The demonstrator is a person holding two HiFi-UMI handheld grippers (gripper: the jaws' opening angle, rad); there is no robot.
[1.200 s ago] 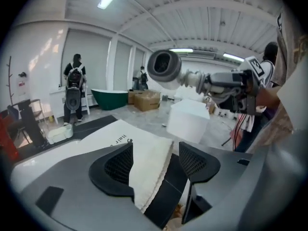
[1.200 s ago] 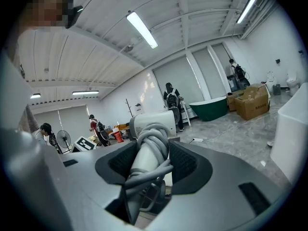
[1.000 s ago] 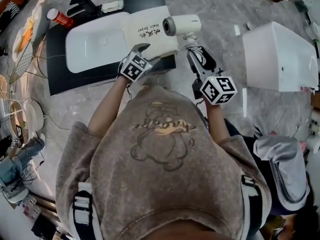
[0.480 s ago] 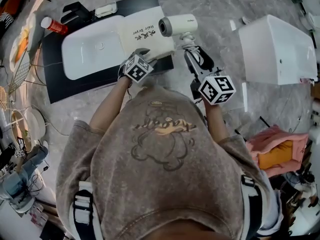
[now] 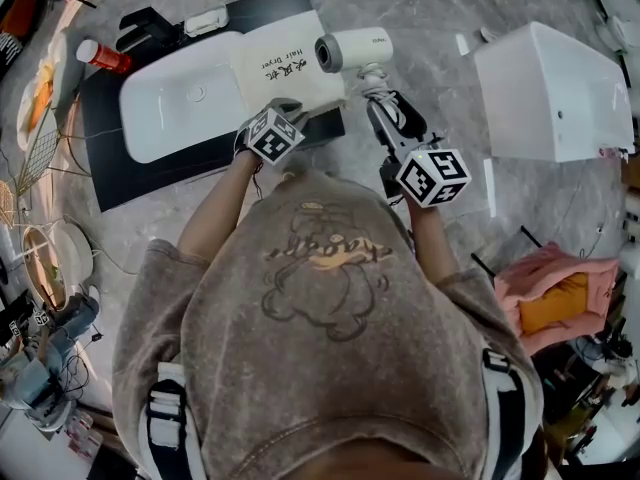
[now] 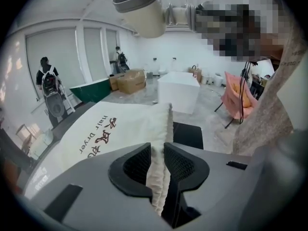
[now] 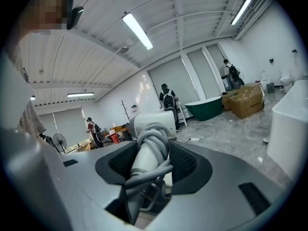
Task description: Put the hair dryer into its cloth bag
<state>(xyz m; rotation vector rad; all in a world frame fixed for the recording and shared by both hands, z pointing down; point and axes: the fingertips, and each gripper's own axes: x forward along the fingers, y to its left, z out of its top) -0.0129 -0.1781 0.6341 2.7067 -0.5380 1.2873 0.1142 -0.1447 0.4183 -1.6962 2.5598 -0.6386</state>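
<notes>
Currently: hair dryer [image 7: 153, 123] handle clamped between right hand-held gripper [image 7: 152, 164] jaws.

White hair dryer [image 5: 357, 50] raised; cream cloth bag [image 5: 288, 65] flat

Bright, even ceiling-tube light; sharp frames, fisheye bending and dark corners.

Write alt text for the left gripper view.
The left gripper, its jaws having just been closing, pinches the near edge of a cream cloth bag printed Hair Dryer. A white hair dryer hangs overhead, and a white box stands on the floor beyond.
</notes>
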